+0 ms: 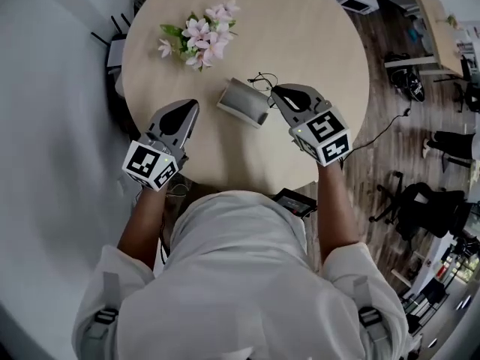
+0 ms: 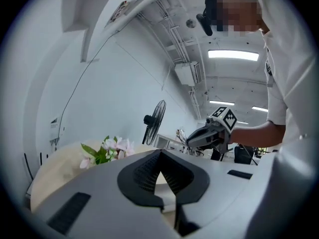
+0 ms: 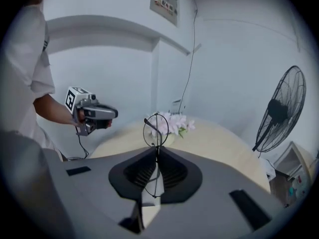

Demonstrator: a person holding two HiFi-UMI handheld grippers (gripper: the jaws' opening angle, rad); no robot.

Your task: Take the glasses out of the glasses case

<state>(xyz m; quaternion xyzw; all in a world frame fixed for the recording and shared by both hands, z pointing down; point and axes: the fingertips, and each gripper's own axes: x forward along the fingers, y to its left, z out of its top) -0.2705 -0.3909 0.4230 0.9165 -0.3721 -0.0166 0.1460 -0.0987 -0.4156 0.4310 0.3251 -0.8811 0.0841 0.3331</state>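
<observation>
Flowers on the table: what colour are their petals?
Pale pink, on the flowers; the head view shows it best.

Thin metal-wire glasses (image 3: 156, 128); matt grey case (image 1: 245, 102) (cloth-like); smooth pale wood table (image 1: 315, 43).

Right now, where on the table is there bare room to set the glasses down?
The table is bare at far right, beyond the glasses case and right of the flowers, and in the near strip between left gripper and right gripper, which grips the glasses. Tight between flowers and case.
</observation>
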